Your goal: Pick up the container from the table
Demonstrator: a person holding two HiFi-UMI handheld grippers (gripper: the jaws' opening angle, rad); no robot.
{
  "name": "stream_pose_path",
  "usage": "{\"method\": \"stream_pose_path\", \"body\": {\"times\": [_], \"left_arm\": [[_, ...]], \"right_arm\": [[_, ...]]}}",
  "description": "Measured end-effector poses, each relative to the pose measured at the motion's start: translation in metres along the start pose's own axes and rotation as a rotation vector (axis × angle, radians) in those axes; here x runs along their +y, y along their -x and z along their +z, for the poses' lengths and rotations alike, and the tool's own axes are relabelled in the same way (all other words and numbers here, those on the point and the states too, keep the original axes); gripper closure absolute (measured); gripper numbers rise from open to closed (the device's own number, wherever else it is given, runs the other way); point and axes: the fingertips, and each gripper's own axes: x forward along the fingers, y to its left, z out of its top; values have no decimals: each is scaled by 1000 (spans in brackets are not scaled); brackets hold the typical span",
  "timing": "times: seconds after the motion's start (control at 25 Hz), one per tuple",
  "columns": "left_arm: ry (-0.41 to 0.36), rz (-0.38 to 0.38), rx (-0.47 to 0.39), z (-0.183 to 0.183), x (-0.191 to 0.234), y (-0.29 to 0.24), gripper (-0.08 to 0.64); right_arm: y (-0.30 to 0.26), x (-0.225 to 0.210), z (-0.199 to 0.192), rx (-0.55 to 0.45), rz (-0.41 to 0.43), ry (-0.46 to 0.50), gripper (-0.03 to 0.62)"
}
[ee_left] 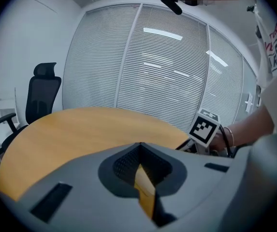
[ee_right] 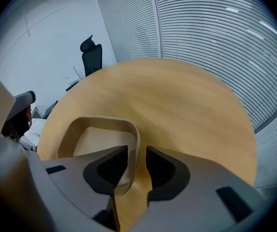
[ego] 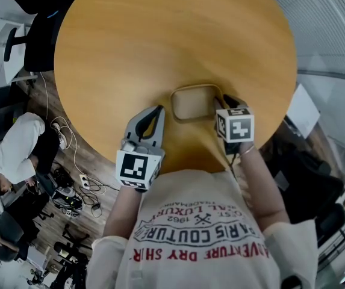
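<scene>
Fingers (ee_right: 169, 170) of my right gripper (ee_right: 137, 151) straddle the container (ee_right: 104, 121) wall, spread, not yet pinching, so next I'd squeeze and lift; my left gripper (ee_left: 139, 146) has its own pressed together, empty.

1. The left gripper (ee_left: 139, 146) fills the foreground, its 2 grey jaws meeting at the tips with nothing held between them.
2. Beyond them lies a round wooden table (ee_left: 80, 129).
3. A black office chair (ee_left: 42, 93) stands at the table's far left edge.
4. Closed window blinds (ee_left: 167, 66) span the background.
5. At right, a hand (ee_left: 224, 140) sits behind the right gripper's marker cube (ee_left: 205, 128).
</scene>
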Motion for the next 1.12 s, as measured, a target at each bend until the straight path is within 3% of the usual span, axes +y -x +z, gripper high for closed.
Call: {"method": "stream_pose_path", "body": {"times": [0.2, 0.64, 0.72, 0.76, 1.12], "left_arm": [[-42, -20, 37, -9, 3, -6, 560], [-30, -15, 57, -14, 6, -11, 560], [-28, -12, 56, -13, 7, -11, 560], [-28, -11, 56, -12, 8, -10, 560], [-29, 0, 53, -14, 10, -4, 560]], "right_arm": [[-10, -5, -5, 50, -26, 4, 494], [-14, -11, -5, 77, -13, -19, 495], [-12, -11, -4, 71, -16, -39, 522], [-11, -12, -2, 66, -25, -53, 589], [-5, -15, 2, 39, -47, -52, 589]]}}
